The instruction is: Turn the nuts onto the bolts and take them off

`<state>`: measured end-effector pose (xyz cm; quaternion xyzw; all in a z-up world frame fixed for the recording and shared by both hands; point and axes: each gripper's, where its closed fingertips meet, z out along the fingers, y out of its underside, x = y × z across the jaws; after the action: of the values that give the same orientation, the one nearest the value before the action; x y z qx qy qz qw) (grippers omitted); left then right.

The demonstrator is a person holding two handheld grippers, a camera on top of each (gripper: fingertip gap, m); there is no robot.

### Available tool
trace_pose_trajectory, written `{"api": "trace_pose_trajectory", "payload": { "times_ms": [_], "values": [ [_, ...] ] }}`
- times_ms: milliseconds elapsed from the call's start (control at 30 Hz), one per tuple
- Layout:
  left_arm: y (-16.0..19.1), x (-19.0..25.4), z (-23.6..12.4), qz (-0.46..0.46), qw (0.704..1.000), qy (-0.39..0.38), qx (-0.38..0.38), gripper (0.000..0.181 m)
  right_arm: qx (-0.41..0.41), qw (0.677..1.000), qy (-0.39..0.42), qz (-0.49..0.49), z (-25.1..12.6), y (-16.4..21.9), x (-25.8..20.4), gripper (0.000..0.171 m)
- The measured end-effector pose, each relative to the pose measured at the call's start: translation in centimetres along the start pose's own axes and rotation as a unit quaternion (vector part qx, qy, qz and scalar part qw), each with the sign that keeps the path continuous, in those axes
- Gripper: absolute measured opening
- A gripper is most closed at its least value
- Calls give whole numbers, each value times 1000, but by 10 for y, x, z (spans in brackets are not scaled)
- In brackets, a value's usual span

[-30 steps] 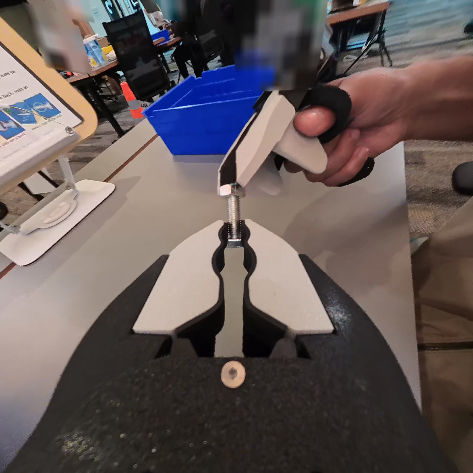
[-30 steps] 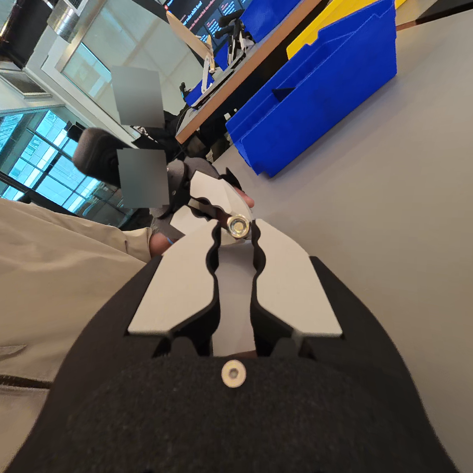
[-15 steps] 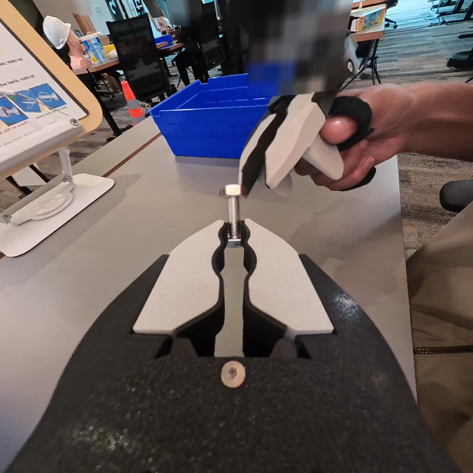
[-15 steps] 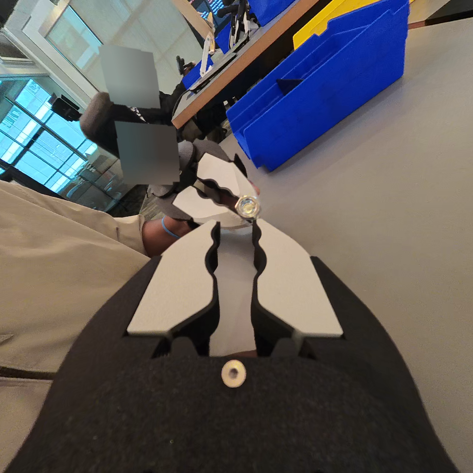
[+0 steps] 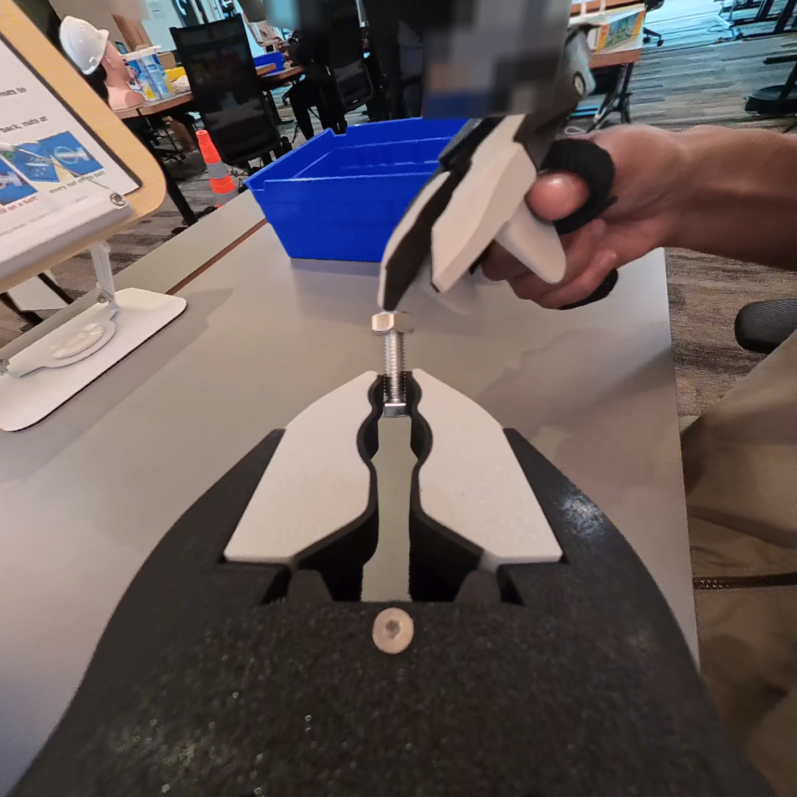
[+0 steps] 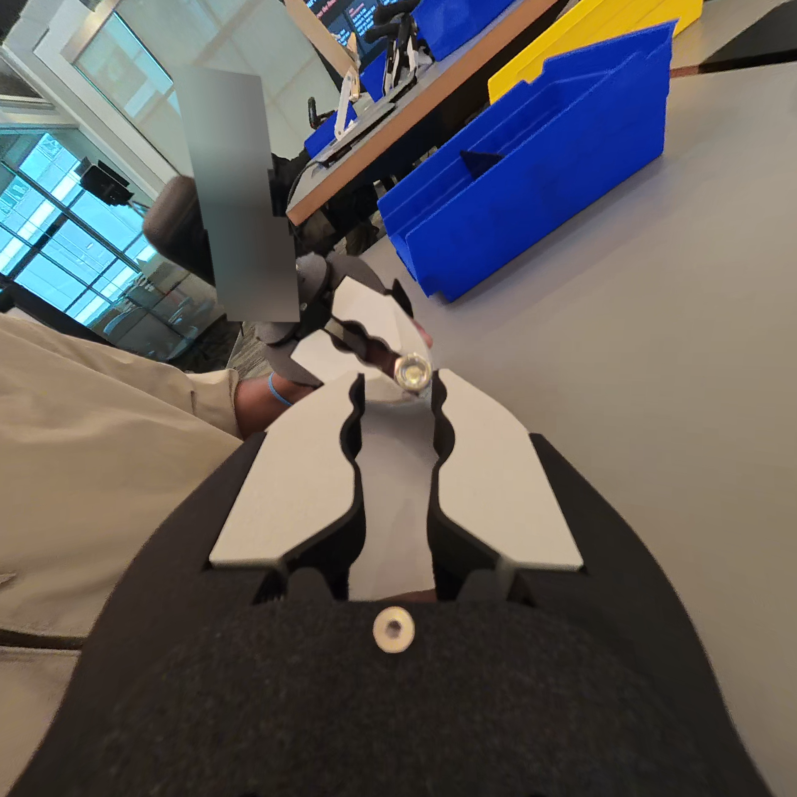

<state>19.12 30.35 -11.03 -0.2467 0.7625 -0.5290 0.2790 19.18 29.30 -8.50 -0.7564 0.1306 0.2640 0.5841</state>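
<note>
In the left wrist view my left gripper (image 5: pixel 393 375) is shut on the head end of a silver bolt (image 5: pixel 394 353) and holds it upright above the grey table (image 5: pixel 215 388). A hex nut (image 5: pixel 392 322) sits at the top of the thread. My right gripper (image 5: pixel 414 295), held in a hand, hangs tilted just above the nut, one fingertip at its top face. In the right wrist view the right gripper (image 6: pixel 396 376) is open, and the nut (image 6: pixel 413 373) shows end-on just past the right fingertip. The left gripper (image 6: pixel 375 345) shows beyond it.
A blue bin (image 5: pixel 345 215) stands at the back of the table; it also shows in the right wrist view (image 6: pixel 539 194) with a yellow bin (image 6: pixel 582 47) behind. A sign board on a white stand (image 5: pixel 86 345) is at the left. Beige clothing (image 5: pixel 742 474) is at the right edge. Less than 4 cm separates the two grippers' tips.
The right gripper was shut on the nut; it has let go, opened wider and lifted slightly off it. The left gripper still holds the bolt in the same place.
</note>
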Motion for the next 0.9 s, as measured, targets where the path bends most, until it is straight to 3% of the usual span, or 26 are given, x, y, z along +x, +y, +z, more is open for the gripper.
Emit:
{"api": "trace_pose_trajectory", "payload": {
  "times_ms": [267, 367, 467, 567, 767, 900],
  "values": [
    [3, 1, 1, 4, 1000, 3, -10, 9, -12, 1000, 0, -19, 4, 7, -7, 27],
    [2, 7, 3, 9, 1000, 11, -9, 9, 2, 1000, 1, -28, -2, 0, -8, 36],
    [1, 13, 4, 3, 1000, 26, -6, 9, 14, 996, -2, -87, -5, -10, -16, 40],
    [-4, 18, 3, -4, 999, 40, 4, 9, -32, 988, 3, -154, 1, 1, -17, 46],
    [-13, 13, -4, -15, 999, 38, 21, 9, -81, 982, -4, -171, 3, 18, -15, 41],
    [-8, 14, -3, -11, 999, 41, 11, 9, -46, 977, -5, -207, -3, 3, -24, 44]
  ]
}}
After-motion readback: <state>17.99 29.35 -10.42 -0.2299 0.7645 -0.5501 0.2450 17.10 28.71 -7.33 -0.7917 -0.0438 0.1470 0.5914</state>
